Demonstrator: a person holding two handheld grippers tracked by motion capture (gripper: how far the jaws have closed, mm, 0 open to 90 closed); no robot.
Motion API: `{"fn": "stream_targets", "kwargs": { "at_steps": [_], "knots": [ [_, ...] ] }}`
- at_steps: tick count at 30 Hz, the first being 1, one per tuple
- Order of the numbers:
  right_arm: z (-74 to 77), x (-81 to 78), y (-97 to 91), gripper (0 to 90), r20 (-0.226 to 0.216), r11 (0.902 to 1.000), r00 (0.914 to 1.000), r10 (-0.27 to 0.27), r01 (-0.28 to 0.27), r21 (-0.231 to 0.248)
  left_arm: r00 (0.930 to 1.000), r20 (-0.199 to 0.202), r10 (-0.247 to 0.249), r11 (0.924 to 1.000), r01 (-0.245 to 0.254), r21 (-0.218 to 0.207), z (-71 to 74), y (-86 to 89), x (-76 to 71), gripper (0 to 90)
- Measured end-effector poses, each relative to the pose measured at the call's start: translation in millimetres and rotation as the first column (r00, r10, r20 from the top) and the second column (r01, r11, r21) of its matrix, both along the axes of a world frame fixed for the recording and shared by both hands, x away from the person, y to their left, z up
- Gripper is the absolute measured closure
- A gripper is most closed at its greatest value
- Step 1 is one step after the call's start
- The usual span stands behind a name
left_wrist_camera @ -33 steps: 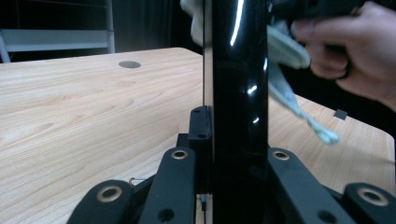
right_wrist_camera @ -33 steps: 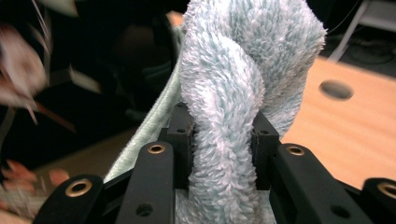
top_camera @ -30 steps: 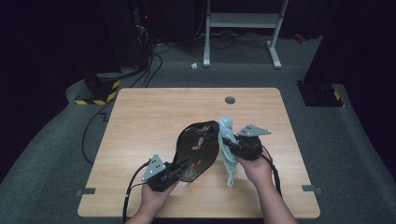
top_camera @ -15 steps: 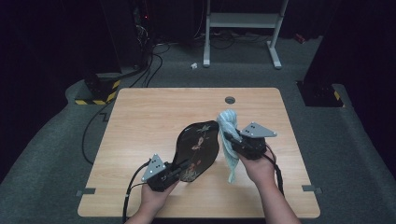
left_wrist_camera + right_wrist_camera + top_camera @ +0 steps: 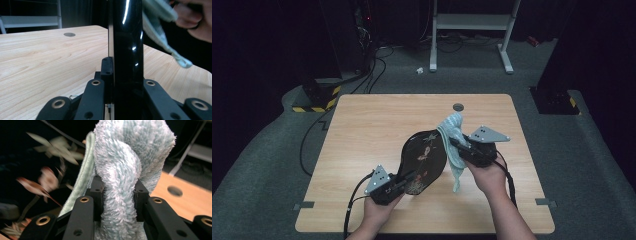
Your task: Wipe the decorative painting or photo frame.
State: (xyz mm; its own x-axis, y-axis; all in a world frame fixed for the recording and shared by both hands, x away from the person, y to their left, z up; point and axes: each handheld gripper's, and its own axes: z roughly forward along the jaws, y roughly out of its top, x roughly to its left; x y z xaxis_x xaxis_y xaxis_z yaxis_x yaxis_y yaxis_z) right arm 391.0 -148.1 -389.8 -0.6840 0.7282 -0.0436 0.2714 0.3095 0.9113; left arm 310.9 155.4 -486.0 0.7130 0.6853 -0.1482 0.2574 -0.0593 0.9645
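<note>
1. The black lacquer tray (image 5: 423,159), oval and painted with flowers and leaves, stands tilted up above the near middle of the wooden table (image 5: 377,125). Its lower edge sits near the person's left hand, and its painted face is turned up and towards the camera.

2. The left gripper (image 5: 404,181) has its jaws clamped on the tray's near lower edge. In the left gripper view the glossy black rim (image 5: 126,50) rises straight up between the two jaws, pressed on both sides.

3. The right gripper (image 5: 455,144) has its jaws squeezed together on a pale blue-green terry cloth (image 5: 453,140). In the right gripper view a thick fold of the cloth (image 5: 125,182) bulges up between the jaws, with the tray's painted flowers blurred just to the left.

4. What has changed: a second ago the cloth lay lower along the tray's right edge. Now the right gripper sits higher, with the bunched cloth at the tray's upper right rim and a loose tail hanging down beside it.

5. The left gripper and the tray are where they were.

6. Judgement: this looks like a wiping stroke that has run up the tray's right side to its top. The next stroke probably needs the cloth brought back down onto the painted face.
</note>
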Motion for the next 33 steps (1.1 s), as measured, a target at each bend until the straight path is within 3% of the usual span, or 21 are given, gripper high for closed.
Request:
{"fn": "stream_targets", "kwargs": {
  "at_steps": [6, 7, 10, 15, 19, 26, 33],
  "knots": [
    [-34.3, 8.9, -7.2, 69.4, -0.100, 0.9996, 0.9947, -0.024, 0.022, -0.020, 1.0000, -0.001, -0.001, 1.0000, 0.001, -0.001, -0.1, 0.0, -0.1, 80.0],
    [-34.3, 8.9, -7.2, 69.4, -0.100, 0.9996, 0.9947, -0.024, 0.022, -0.020, 1.0000, -0.001, -0.001, 1.0000, 0.001, -0.001, -0.1, 0.0, -0.1, 80.0],
    [-53.5, 8.8, -6.6, 69.5, -0.155, 0.9995, 0.9878, -0.019, 0.015, -0.029, 1.0000, 0.001, -0.001, 1.0000, 0.001, 0.000, -0.1, 0.0, -0.1, 80.0],
    [-69.2, 6.8, -5.8, 69.5, -0.183, 0.9988, 0.9829, -0.021, 0.012, -0.047, 1.0000, 0.000, -0.002, 1.0000, 0.002, 0.000, -0.1, 0.1, -0.1, 80.0],
    [-56.4, 4.0, -7.6, 69.5, -0.149, 0.9997, 0.9886, -0.021, 0.019, -0.016, 1.0000, -0.002, -0.002, 1.0000, 0.002, 0.000, 0.1, -0.1, -0.2, 80.1],
    [-9.8, -3.3, -3.9, 69.5, -0.035, 0.9999, 0.9993, -0.009, 0.010, 0.011, 1.0000, 0.000, -0.002, 1.0000, 0.002, 0.005, 0.3, 0.0, -0.3, 80.0],
    [19.4, -11.3, 11.0, 69.4, 0.035, 0.9991, 0.9985, 0.042, -0.042, 0.001, 1.0000, -0.001, -0.002, 1.0000, 0.002, 0.009, 0.7, -0.4, -0.3, 80.0]
  ]
}}
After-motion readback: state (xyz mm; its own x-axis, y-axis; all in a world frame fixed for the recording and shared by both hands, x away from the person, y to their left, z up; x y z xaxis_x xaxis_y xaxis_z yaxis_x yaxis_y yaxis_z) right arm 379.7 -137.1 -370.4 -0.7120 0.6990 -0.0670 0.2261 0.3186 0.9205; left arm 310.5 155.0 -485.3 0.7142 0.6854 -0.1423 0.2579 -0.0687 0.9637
